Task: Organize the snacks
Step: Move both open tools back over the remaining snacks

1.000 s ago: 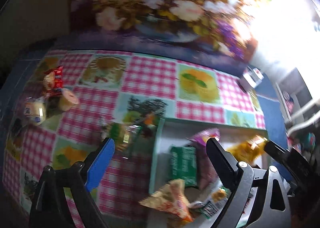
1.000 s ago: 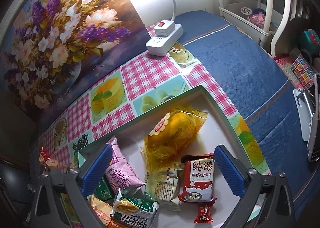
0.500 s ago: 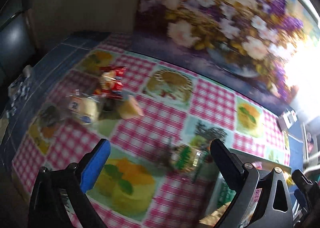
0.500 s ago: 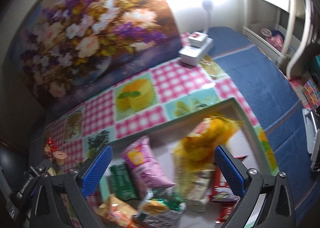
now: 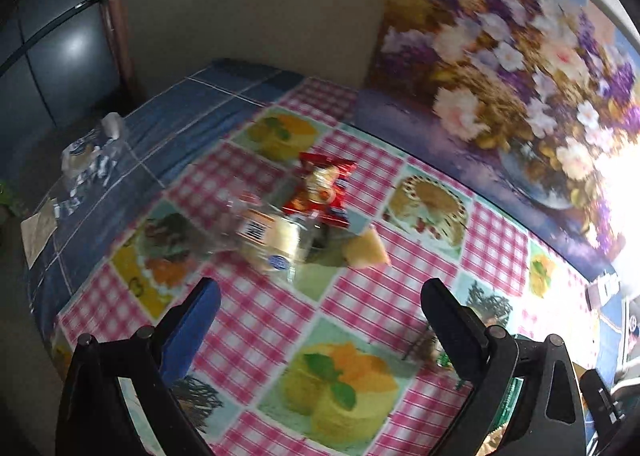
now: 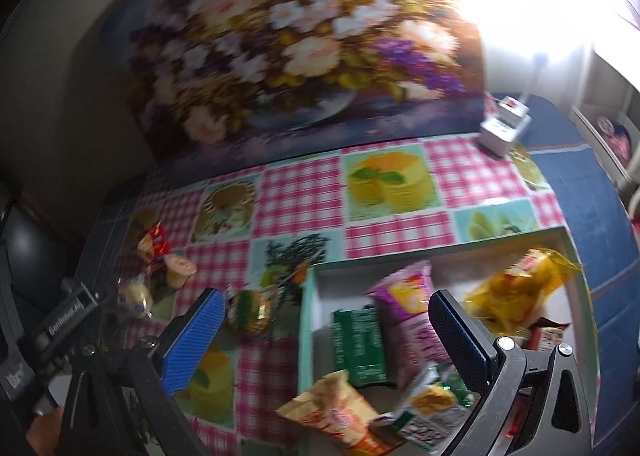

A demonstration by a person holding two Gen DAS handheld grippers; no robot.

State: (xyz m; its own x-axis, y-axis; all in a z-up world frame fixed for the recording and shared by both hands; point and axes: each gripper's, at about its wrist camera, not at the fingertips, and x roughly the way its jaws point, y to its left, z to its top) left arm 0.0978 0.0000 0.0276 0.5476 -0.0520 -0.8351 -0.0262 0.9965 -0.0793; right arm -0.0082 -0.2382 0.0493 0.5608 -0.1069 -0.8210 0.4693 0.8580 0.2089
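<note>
Left wrist view: the left gripper (image 5: pixel 320 292), jaws wide apart and empty, has swung away from the tray toward loose snacks (image 5: pixel 304 216) on the checked cloth (image 5: pixel 260 320), likely the next pick. The right gripper (image 6: pixel 320 316), also spread and empty, hovers at the tray (image 6: pixel 310 312), which holds purple (image 6: pixel 404 296), green (image 6: pixel 358 340) and yellow packets (image 6: pixel 516 292).

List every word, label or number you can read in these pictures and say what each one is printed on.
"GenRobot.AI": white lettering on the left gripper body, as the right wrist view shows it.
Red snack packet: print too blurred to read.
Clear-wrapped cake: label blurred.
Purple bag, green packet and yellow bag in the tray: print unreadable.
</note>
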